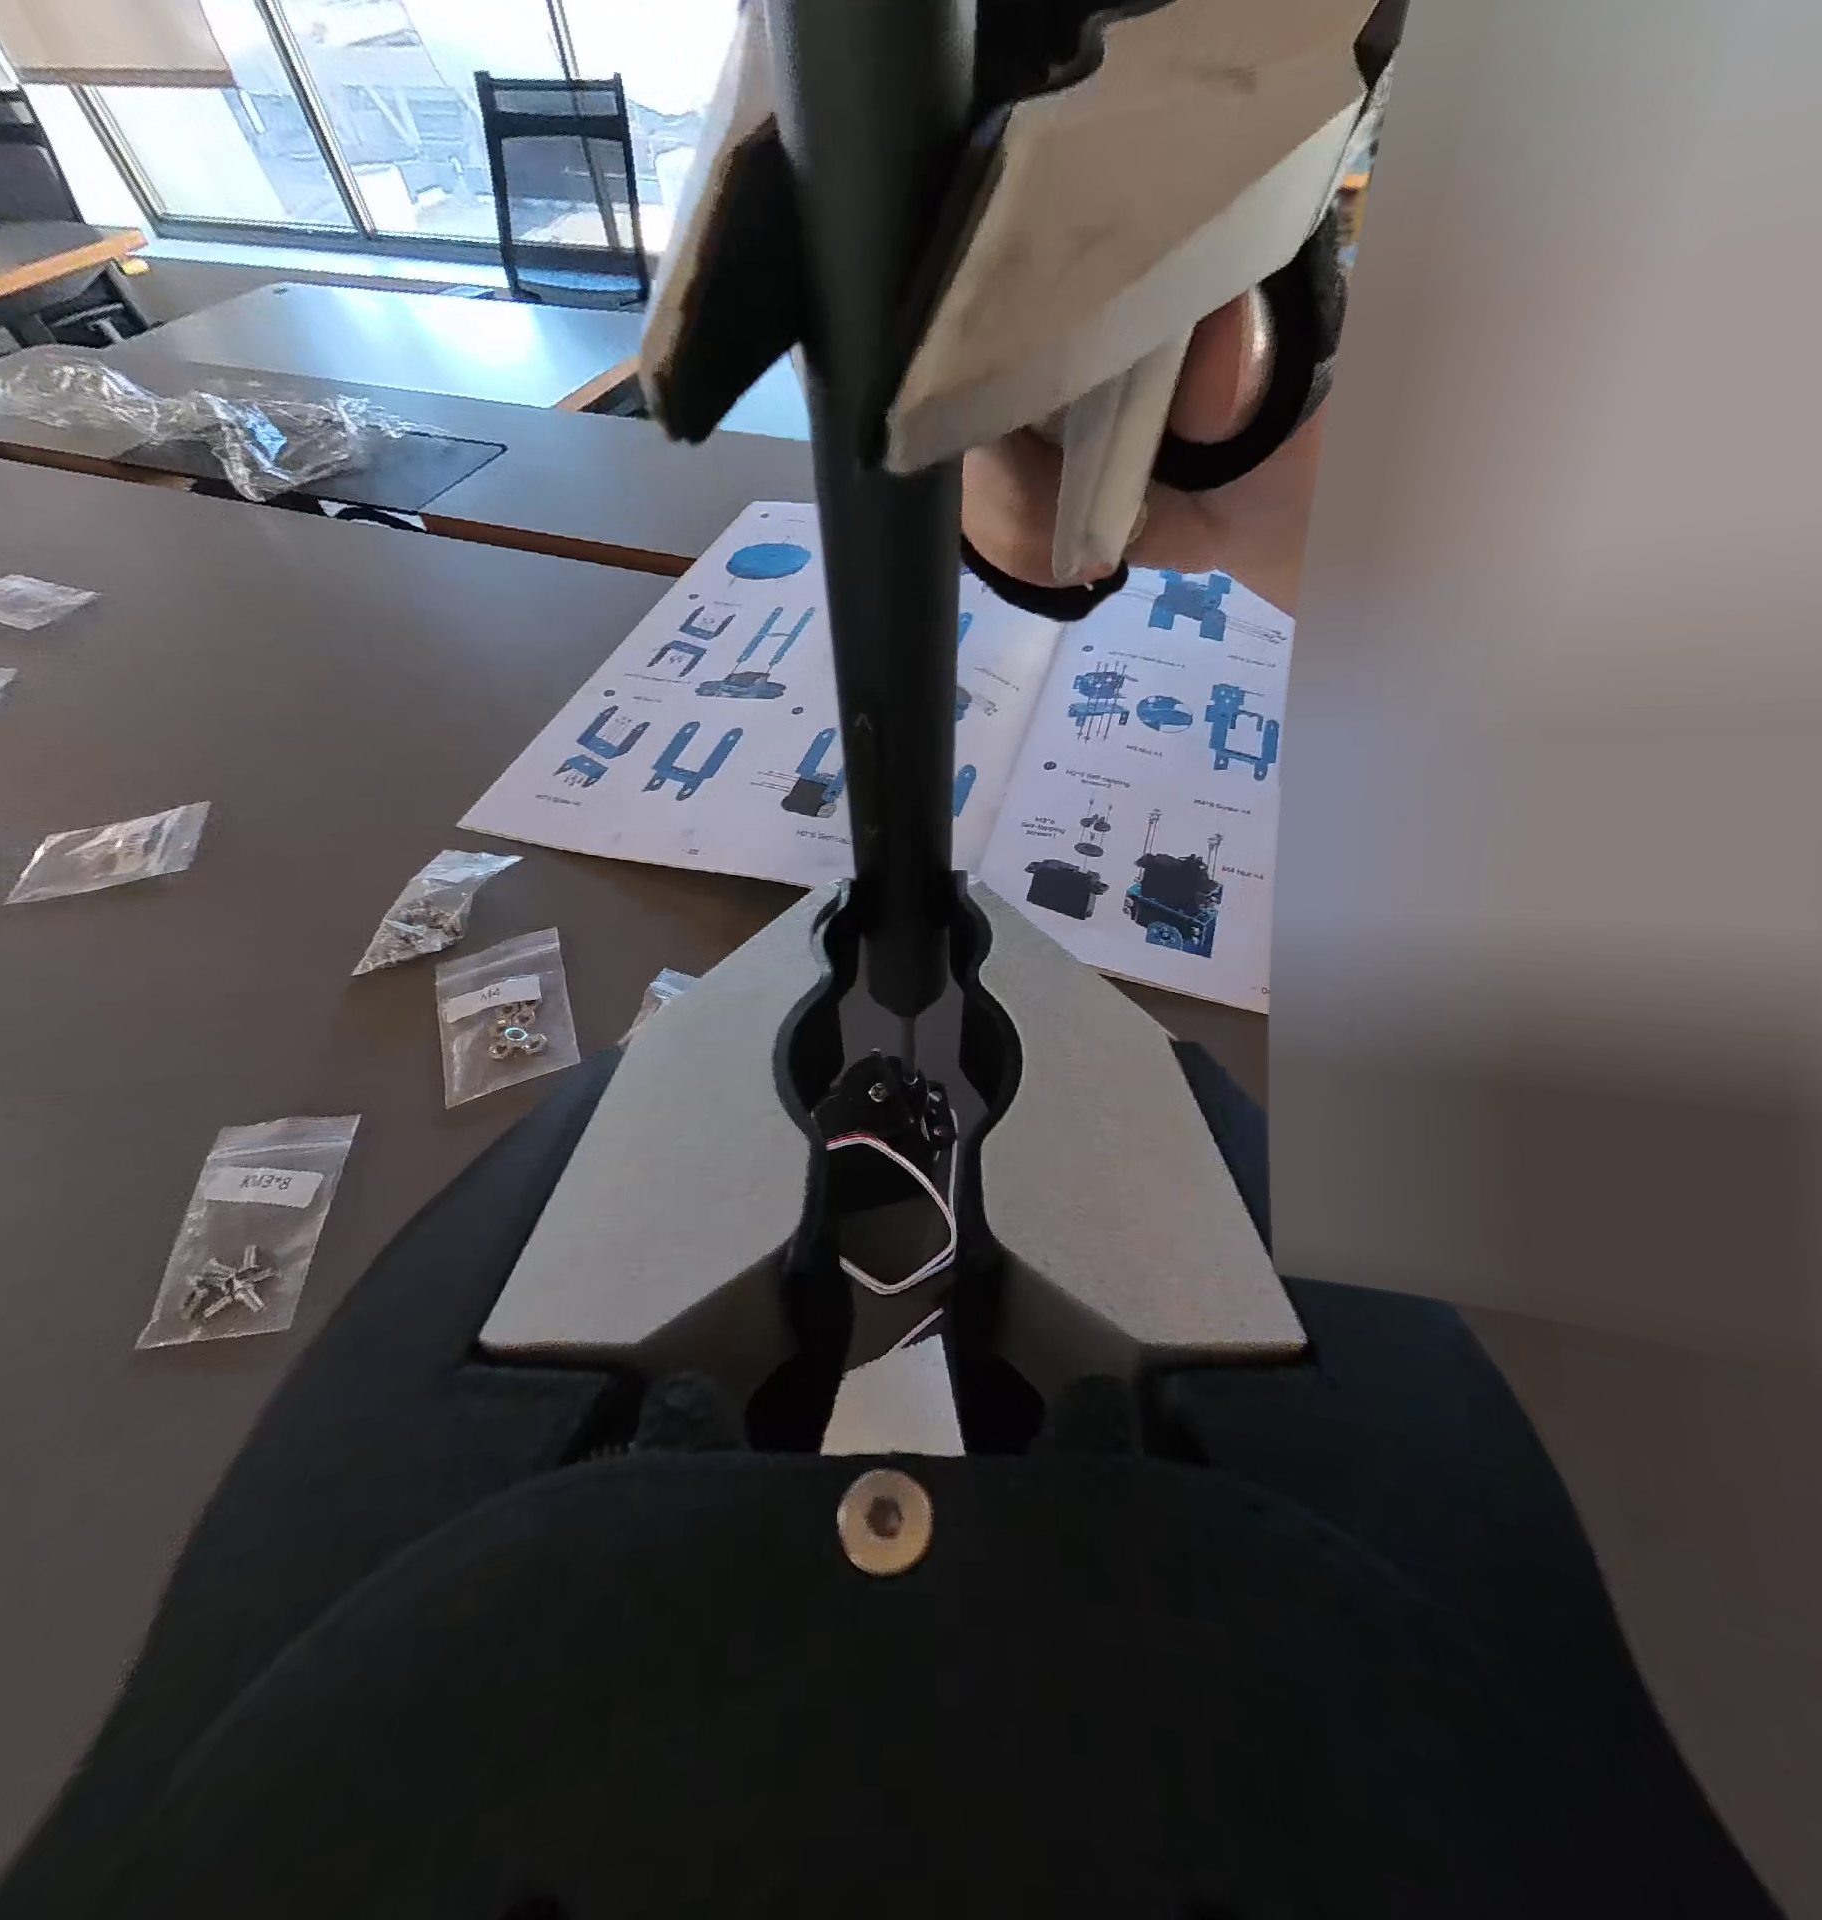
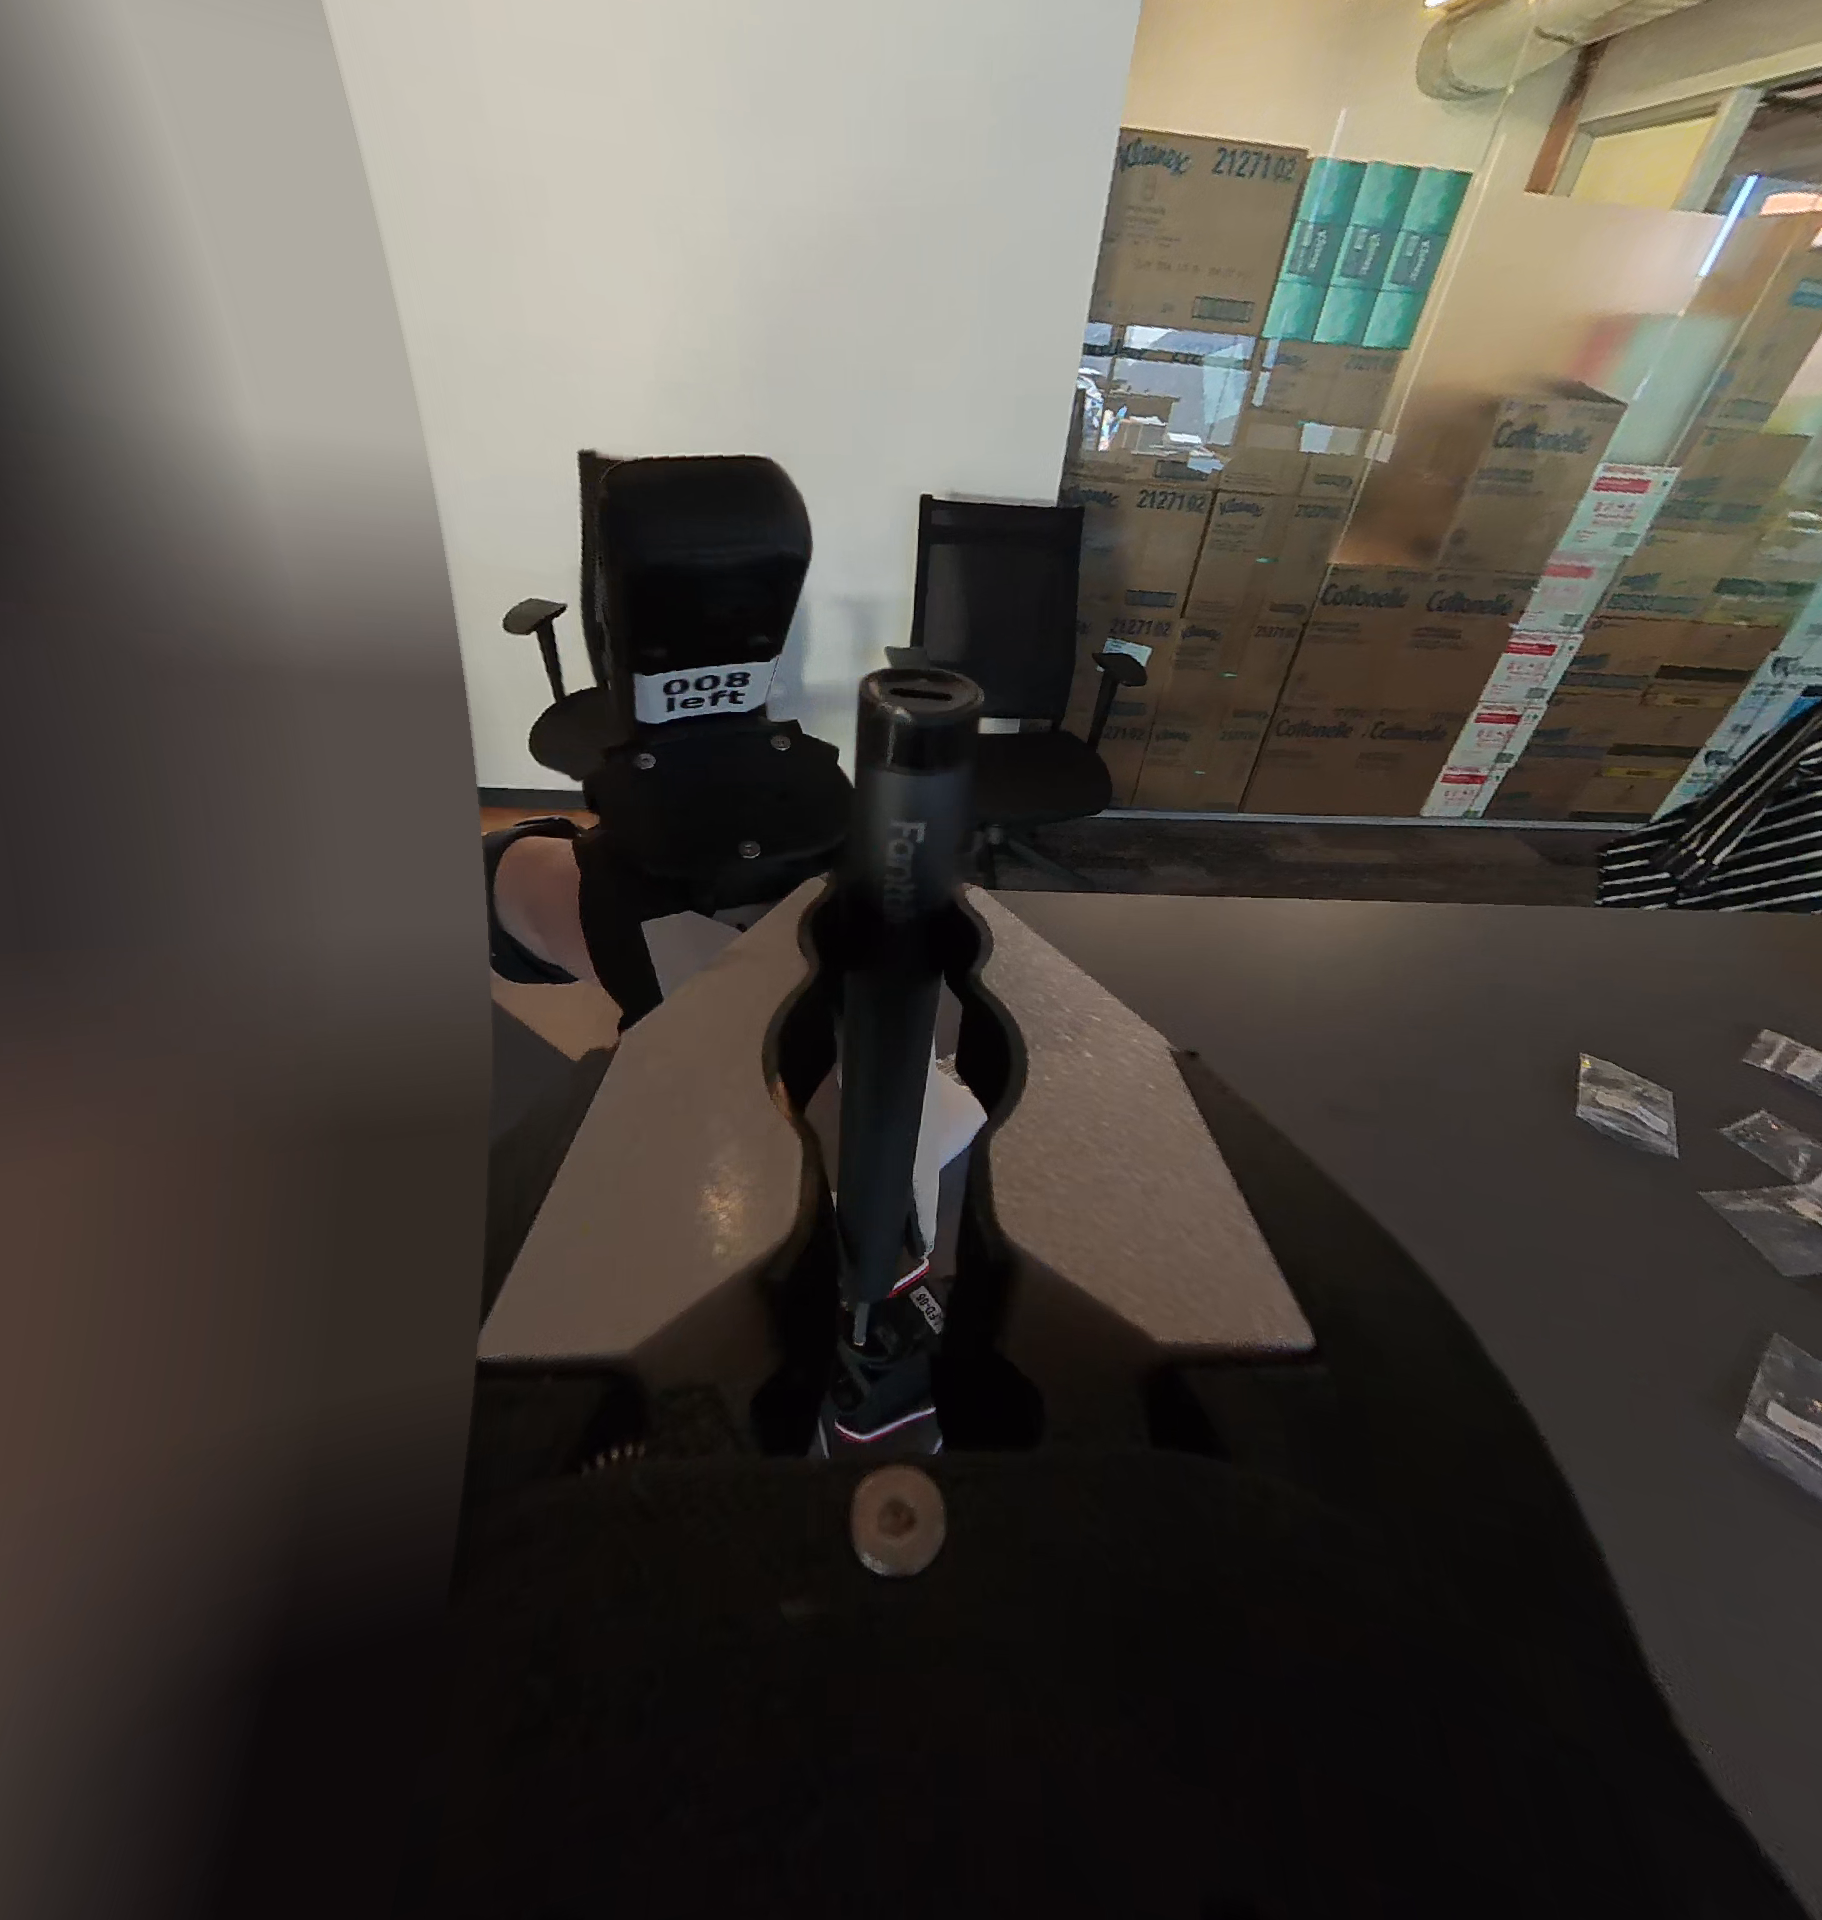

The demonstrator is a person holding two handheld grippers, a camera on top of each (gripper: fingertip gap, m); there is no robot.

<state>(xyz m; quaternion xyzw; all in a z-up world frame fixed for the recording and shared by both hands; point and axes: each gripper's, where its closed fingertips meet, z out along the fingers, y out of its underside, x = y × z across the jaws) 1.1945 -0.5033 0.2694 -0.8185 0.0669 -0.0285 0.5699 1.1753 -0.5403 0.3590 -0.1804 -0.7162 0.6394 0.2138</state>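
- Two grippers. The left gripper is clenched on one small black servo motor with a red-white wire loop.
- The right gripper is clenched on one smooth, cylindrical dark screwdriver; its thin bit meets the servo top between the left fingers.
- One matte dark table carries one open instruction booklet and at least seven clear hardware bags.
- A blurred patch hides the side.
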